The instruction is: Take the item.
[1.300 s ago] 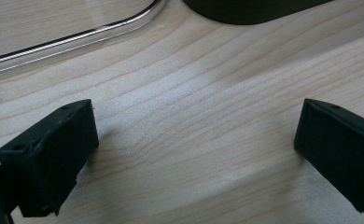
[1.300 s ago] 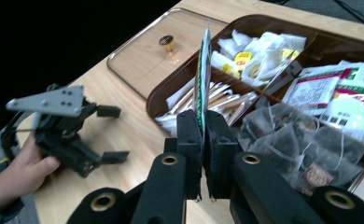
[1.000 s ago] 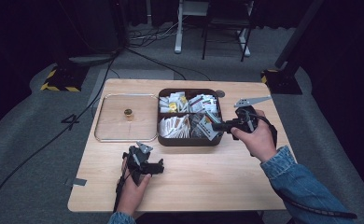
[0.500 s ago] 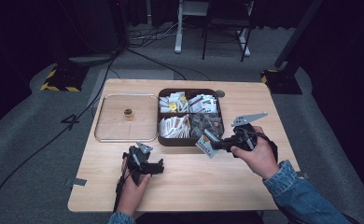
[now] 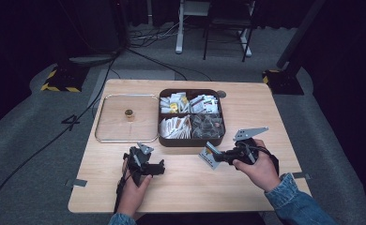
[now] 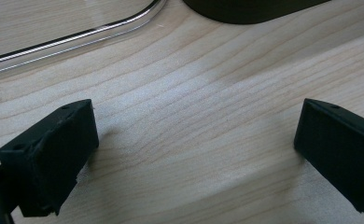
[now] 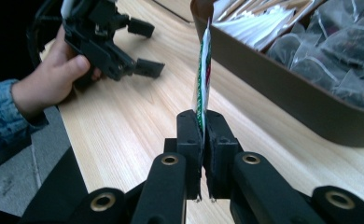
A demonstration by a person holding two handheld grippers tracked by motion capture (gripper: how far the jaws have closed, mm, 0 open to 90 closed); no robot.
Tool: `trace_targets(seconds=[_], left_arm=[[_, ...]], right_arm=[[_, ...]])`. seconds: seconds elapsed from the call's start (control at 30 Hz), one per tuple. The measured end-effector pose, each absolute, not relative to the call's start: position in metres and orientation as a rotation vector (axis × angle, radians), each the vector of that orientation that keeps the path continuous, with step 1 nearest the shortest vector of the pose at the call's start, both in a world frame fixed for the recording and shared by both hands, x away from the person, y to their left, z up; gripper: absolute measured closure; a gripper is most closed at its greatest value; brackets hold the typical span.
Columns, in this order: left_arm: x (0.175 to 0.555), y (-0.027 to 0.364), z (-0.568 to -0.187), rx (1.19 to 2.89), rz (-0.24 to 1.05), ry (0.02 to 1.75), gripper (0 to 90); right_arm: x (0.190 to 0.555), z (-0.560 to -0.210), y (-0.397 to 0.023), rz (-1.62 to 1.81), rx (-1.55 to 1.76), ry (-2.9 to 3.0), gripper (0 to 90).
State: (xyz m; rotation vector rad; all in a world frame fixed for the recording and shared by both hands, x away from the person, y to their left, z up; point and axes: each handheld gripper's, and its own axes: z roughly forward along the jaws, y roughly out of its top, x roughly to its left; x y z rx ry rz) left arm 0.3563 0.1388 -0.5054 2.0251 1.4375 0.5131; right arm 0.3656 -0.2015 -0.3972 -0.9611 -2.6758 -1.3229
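In the high view, the right gripper (image 5: 217,157) sits in the lower right of the frame, in front of the dark brown four-compartment box (image 5: 191,141), held by a hand in a blue denim sleeve. Its black jaws are clamped tight on a flat white sachet with green and red print (image 5: 209,155), which hangs just above the light wooden table (image 5: 186,192), near the box's front wall but apart from it. In the right gripper view the sachet (image 7: 202,70) stands edge-on and upright, rising from between the closed pads in the centre of the frame, with the box's brown wall (image 7: 283,88) to the right, white packets and clear pyramid tea bags (image 7: 343,46) inside it.

The left gripper (image 5: 160,167) rests low in the lower left of the high view, on the table. In the left gripper view its jaws stand wide apart with only bare wood between them, holding nothing. A clear rectangular lid with a small brass knob (image 5: 128,113) lies flat in the left centre of the high view, just beside the box.
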Motion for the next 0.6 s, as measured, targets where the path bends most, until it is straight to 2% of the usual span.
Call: trace_targets(seconds=[0.6], left_arm=[[0.356, 0.139, -0.505, 2.028, 0.51, 1.437, 0.1]], right_arm=[[0.356, -0.431, -0.188, -1.167, -0.923, -2.72, 86.7]])
